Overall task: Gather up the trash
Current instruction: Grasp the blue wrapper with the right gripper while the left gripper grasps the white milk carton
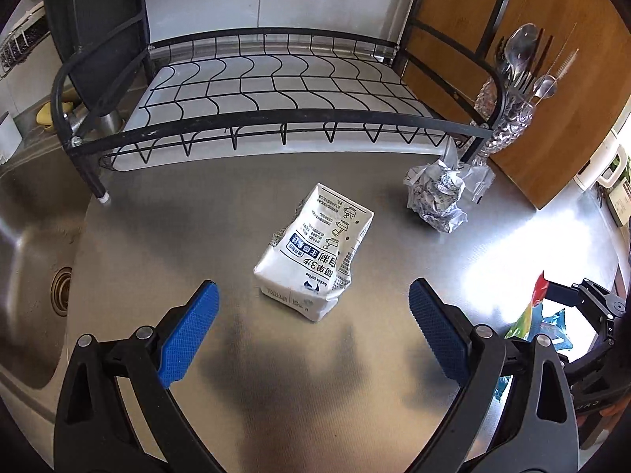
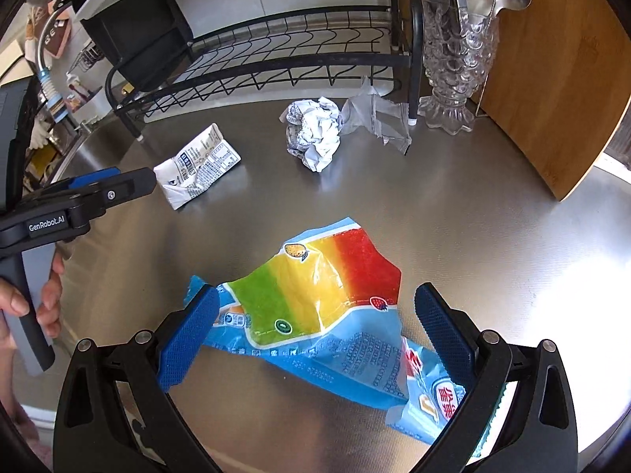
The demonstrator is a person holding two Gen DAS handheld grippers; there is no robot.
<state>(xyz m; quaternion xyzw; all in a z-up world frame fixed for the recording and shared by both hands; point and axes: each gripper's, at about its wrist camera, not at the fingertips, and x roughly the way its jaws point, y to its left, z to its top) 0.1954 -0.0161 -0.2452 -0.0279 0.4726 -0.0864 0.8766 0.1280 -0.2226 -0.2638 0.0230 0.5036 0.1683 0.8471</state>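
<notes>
While both sets of jaws stand released, the right gripper (image 2: 315, 331) straddles the colourful wrapper (image 2: 315, 307) lying flat on the worktop (image 2: 493, 236), so its pads may skid over the thin film. The left gripper (image 1: 313, 325) faces the white carton (image 1: 315, 260) just beyond; a glancing close could shove it toward the sink (image 1: 35, 244) at left.

The popsicle wrapper (image 2: 315, 307) is light blue with a band running green, yellow, orange and red, plus small fruit pictures and red lettering on white. The coffee pouch (image 1: 315, 256) is white with dark blue and black print. The crumpled foil wrapper (image 2: 315, 134) is silver and white. Both the left gripper (image 1: 313, 331) and the right gripper (image 2: 317, 331) have blue cross-hatched pads on black frames. The dish rack (image 1: 276, 90) is black wire, the counter (image 2: 453, 228) brushed steel grey, the cutting board (image 2: 560, 79) warm brown wood.
</notes>
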